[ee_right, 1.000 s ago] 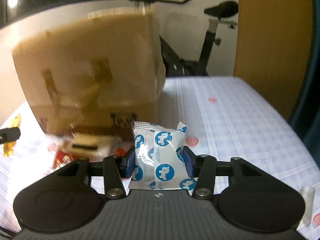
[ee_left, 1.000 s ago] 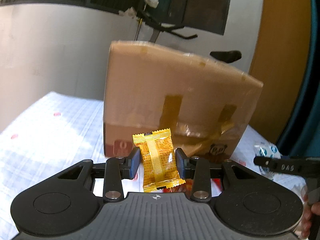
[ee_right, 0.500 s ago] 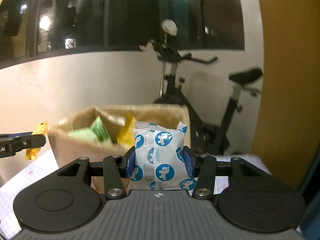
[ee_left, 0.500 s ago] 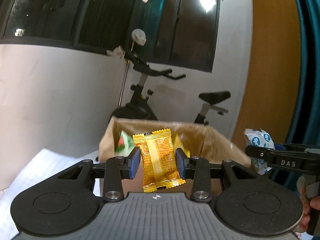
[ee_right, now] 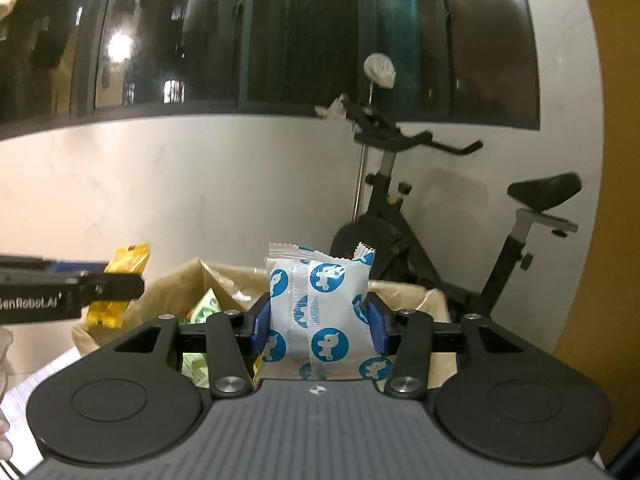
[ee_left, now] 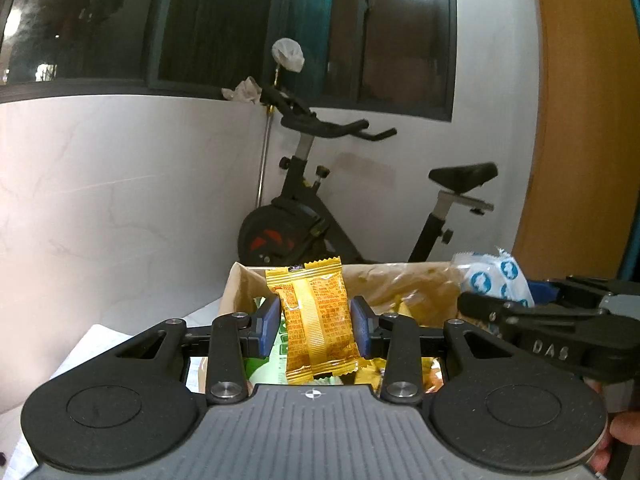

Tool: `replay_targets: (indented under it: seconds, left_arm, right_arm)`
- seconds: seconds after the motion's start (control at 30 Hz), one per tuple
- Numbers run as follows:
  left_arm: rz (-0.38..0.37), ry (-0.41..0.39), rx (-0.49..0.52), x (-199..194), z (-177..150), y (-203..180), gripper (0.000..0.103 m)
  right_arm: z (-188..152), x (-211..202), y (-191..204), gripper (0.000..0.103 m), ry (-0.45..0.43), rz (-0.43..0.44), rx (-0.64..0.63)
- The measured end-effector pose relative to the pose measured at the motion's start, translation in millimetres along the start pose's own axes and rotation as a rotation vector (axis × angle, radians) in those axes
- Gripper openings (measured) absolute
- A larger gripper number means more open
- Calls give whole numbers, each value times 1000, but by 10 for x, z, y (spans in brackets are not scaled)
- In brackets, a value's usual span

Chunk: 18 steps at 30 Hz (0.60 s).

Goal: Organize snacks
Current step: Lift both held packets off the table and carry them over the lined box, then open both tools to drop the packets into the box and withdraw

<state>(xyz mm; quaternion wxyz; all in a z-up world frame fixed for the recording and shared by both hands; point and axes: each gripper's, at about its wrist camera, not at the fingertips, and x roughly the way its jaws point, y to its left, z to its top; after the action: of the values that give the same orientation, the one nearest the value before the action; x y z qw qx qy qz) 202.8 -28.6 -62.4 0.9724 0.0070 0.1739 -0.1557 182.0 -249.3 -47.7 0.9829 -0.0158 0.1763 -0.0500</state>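
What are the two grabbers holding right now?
Left gripper: closed on the orange snack packet.
Right gripper: closed on the white and blue snack packet.

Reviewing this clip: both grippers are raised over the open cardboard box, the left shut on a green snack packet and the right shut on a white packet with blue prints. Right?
Not quite. The left gripper is shut on a yellow-orange packet, not green, as the left wrist view shows. The rest holds: the right gripper grips the white packet with blue prints over the open cardboard box.

box (ee_left: 236, 292) mouth open, snacks inside | right gripper (ee_left: 516, 304) just beside left gripper (ee_left: 312, 322)
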Motion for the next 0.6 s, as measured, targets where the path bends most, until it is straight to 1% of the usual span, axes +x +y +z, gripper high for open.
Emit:
replay_targets:
  seconds: [0.13, 0.23, 0.3, 0.33, 0.37, 0.43, 0.47, 0.5, 0.6]
  left_arm:
    - [6, 34, 19, 88, -51, 9, 40]
    - [-5, 51, 22, 130, -97, 34, 41]
    - [-12, 62, 26, 153, -117, 44, 50]
    - [-9, 63, 25, 146, -128, 49, 59]
    - [-6, 60, 24, 156, -126, 56, 64]
    - [-9, 55, 15, 136, -134, 83, 68]
    - [-11, 56, 10, 153, -128, 94, 69]
    - [-13, 57, 4, 151, -123, 101, 71]
    - [-18, 55, -13, 140, -110, 130, 77]
  right_arm:
    - [-143, 189, -13, 50, 53, -3, -7]
    - [-248, 291, -41, 50, 89, 5, -1]
    - [-303, 310, -37, 50, 105, 11, -6]
    - [-316, 323, -39, 50, 112, 13, -9]
    - [-334, 326, -37, 51, 118, 13, -12]
    - [-350, 342, -43, 52, 131, 12, -11]
    - [-355, 333, -52, 54, 134, 12, -8]
    - [-353, 311, -57, 60, 133, 7, -5]
    - [-339, 221, -46, 72, 117, 10, -10]
